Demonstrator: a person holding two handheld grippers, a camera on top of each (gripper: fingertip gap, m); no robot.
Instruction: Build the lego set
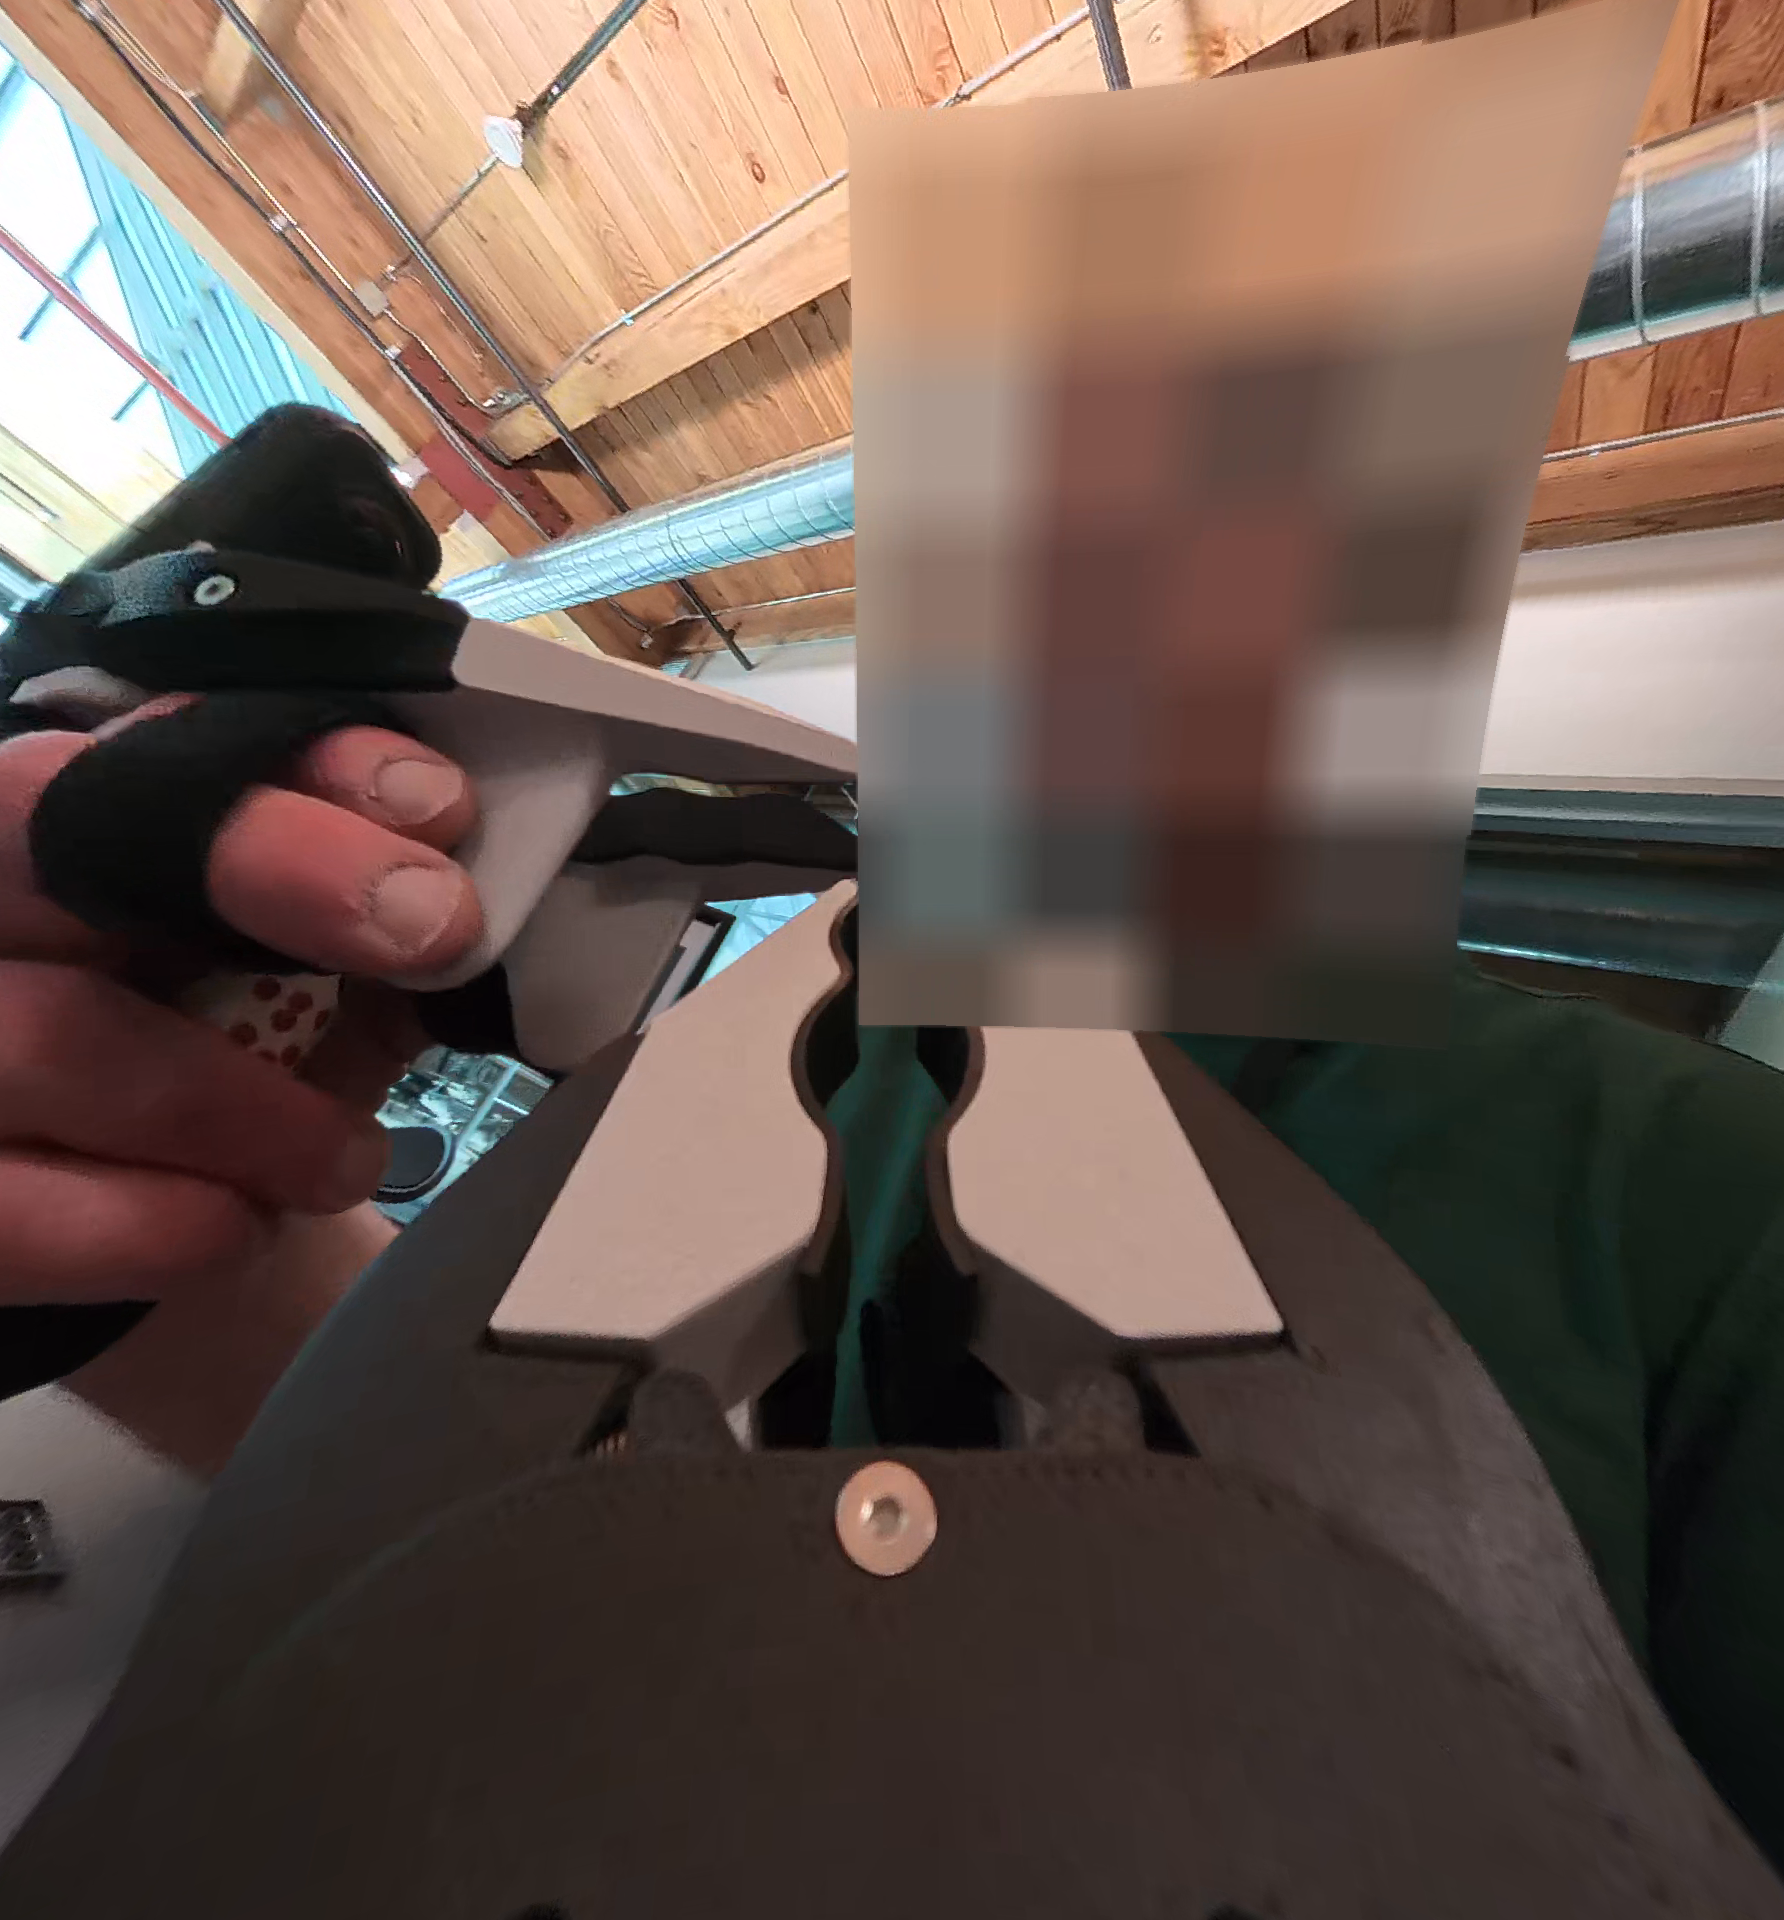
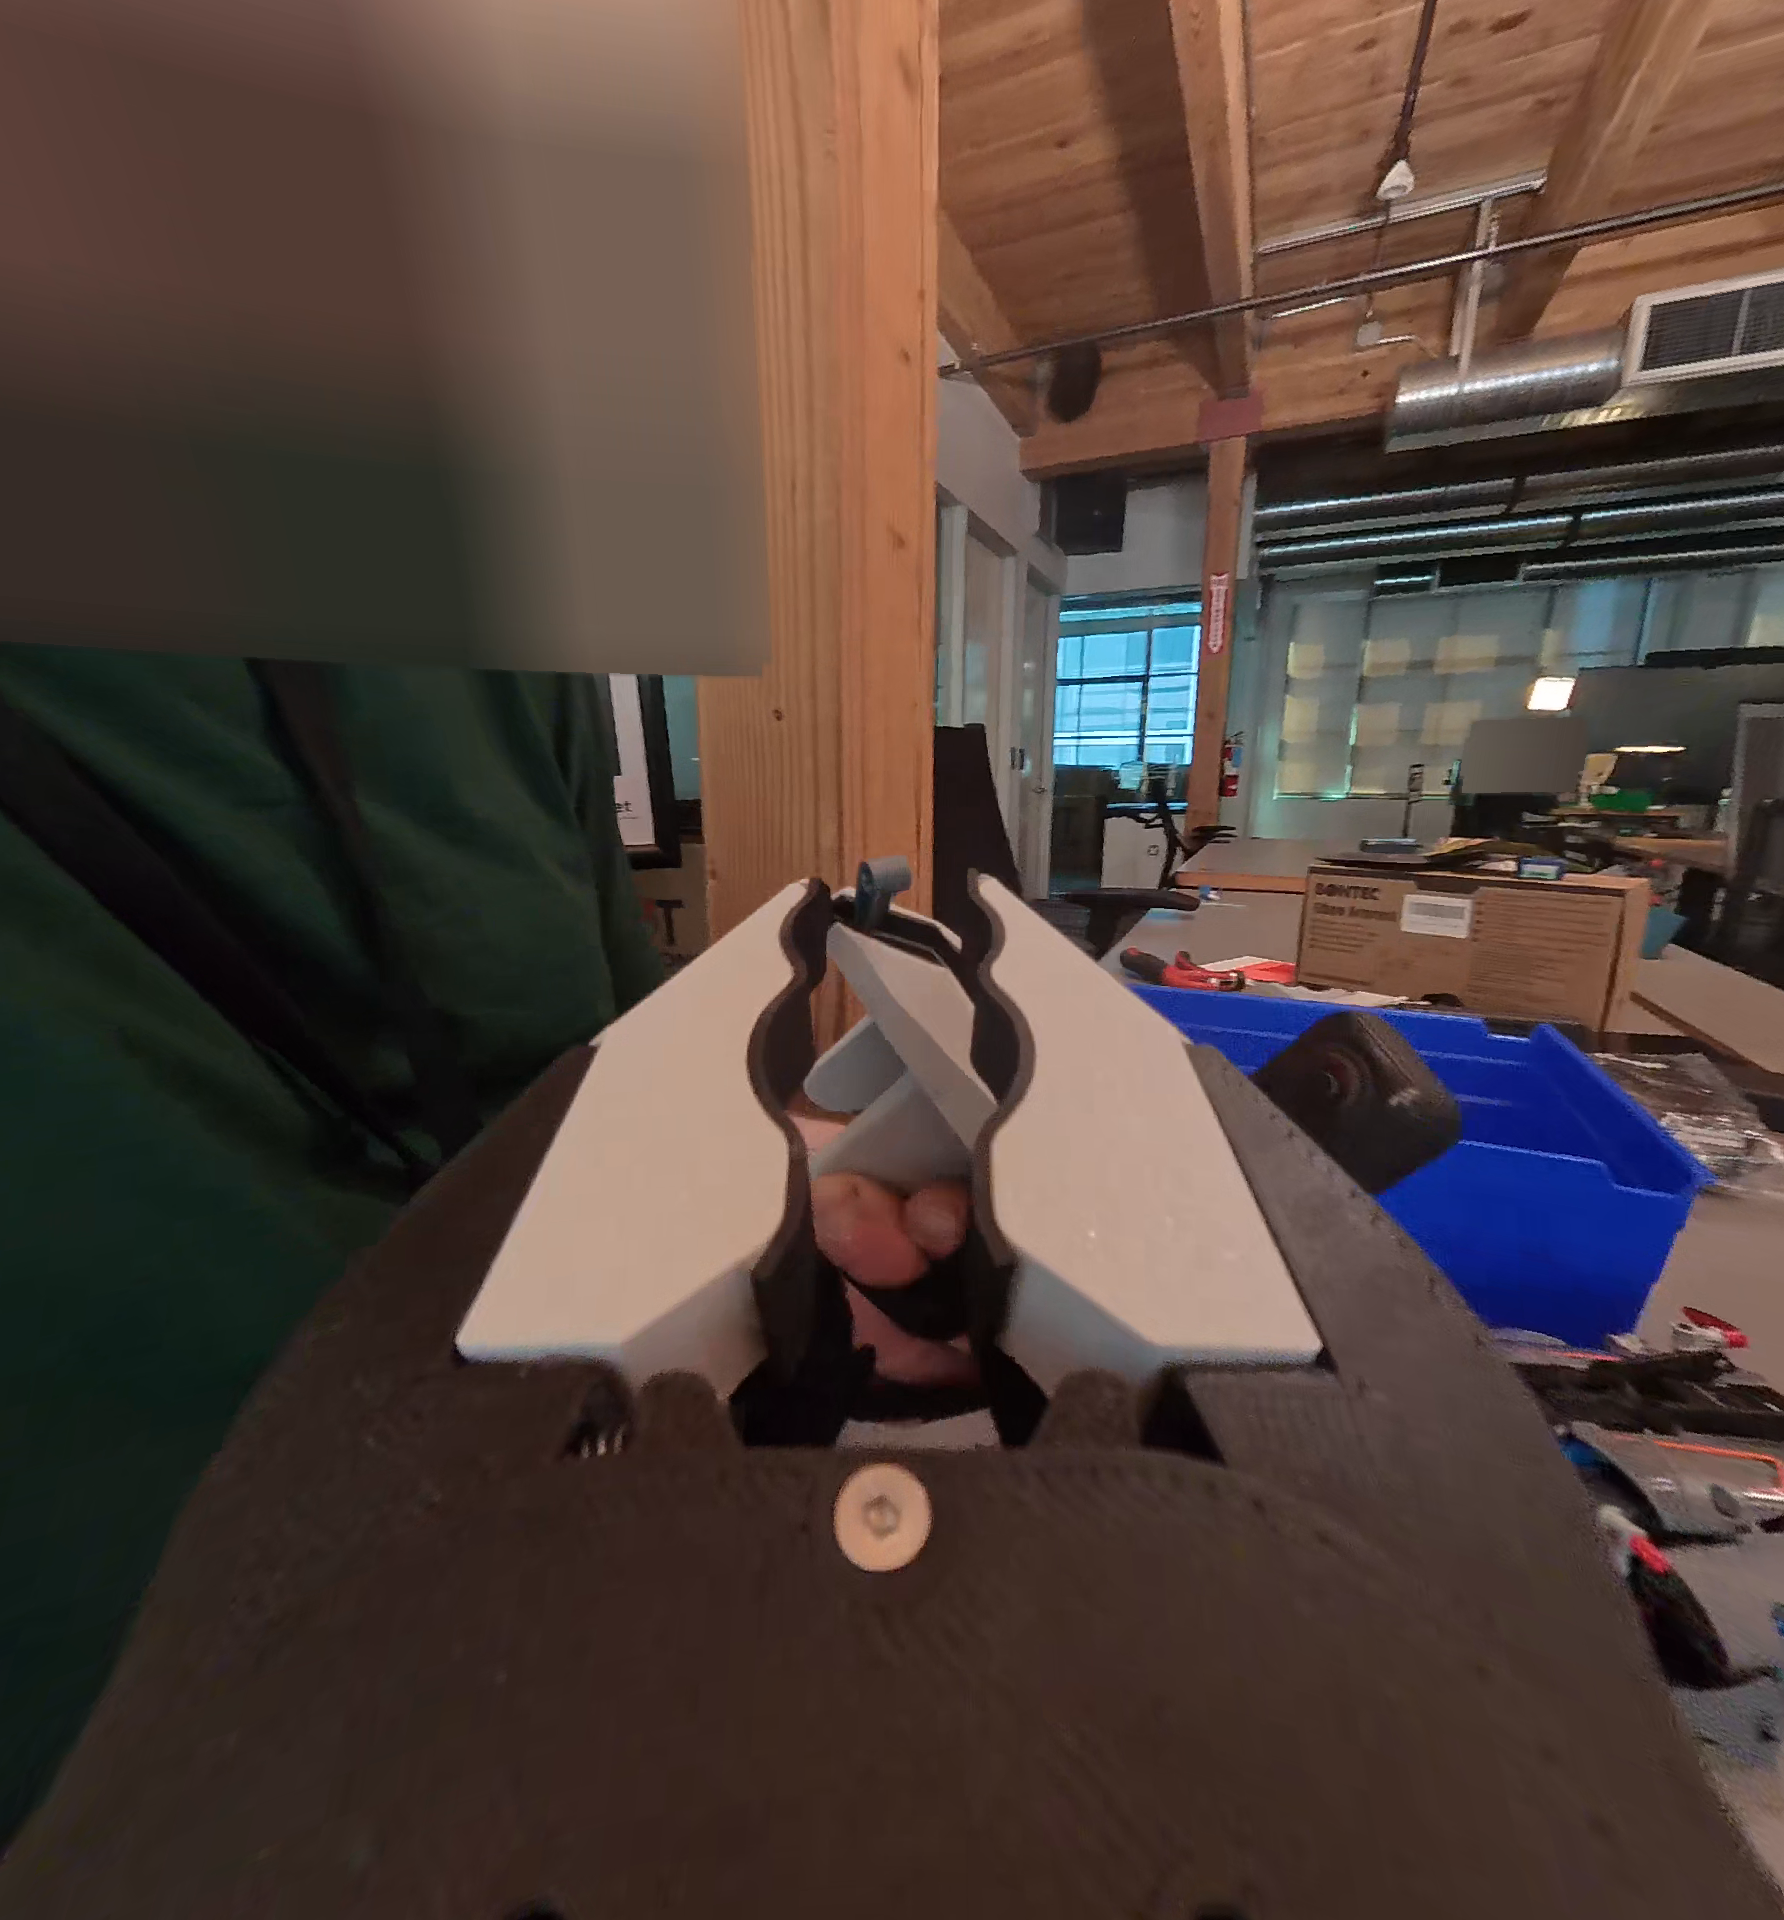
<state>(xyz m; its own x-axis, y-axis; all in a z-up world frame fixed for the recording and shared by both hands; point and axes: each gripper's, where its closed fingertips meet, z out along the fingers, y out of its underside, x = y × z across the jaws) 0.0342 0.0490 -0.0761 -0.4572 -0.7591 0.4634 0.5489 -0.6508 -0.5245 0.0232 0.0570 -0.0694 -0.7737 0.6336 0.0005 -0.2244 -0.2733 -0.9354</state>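
Note:
My right gripper [image 2: 898, 888] points up at a person in a green top, its jaws a little apart. A small blue lego piece [image 2: 883, 883] sits between its tips without visibly touching them. The piece is at the tip of my left gripper [image 2: 867, 920], which reaches in from behind. In the left wrist view, my left gripper [image 1: 884, 914] has its jaws nearly closed, and a blurred patch hides the tips. My right gripper [image 1: 846, 810] comes in from the left in a hand [image 1: 140, 987], and its tips meet the left gripper's. A dark grey lego plate [image 1: 15, 1548] lies on the table.
A blue bin [image 2: 1553, 1143] stands on the table to the right, with a cardboard box [image 2: 1470, 935] behind it. Loose bags and small parts [image 2: 1698, 1455] lie at the right edge. A wooden post [image 2: 836, 468] rises just behind the grippers. Left and right tips are no more than a few centimetres apart. From either gripper's tips it is about 30 cm to the dark grey lego plate [image 1: 15, 1548].

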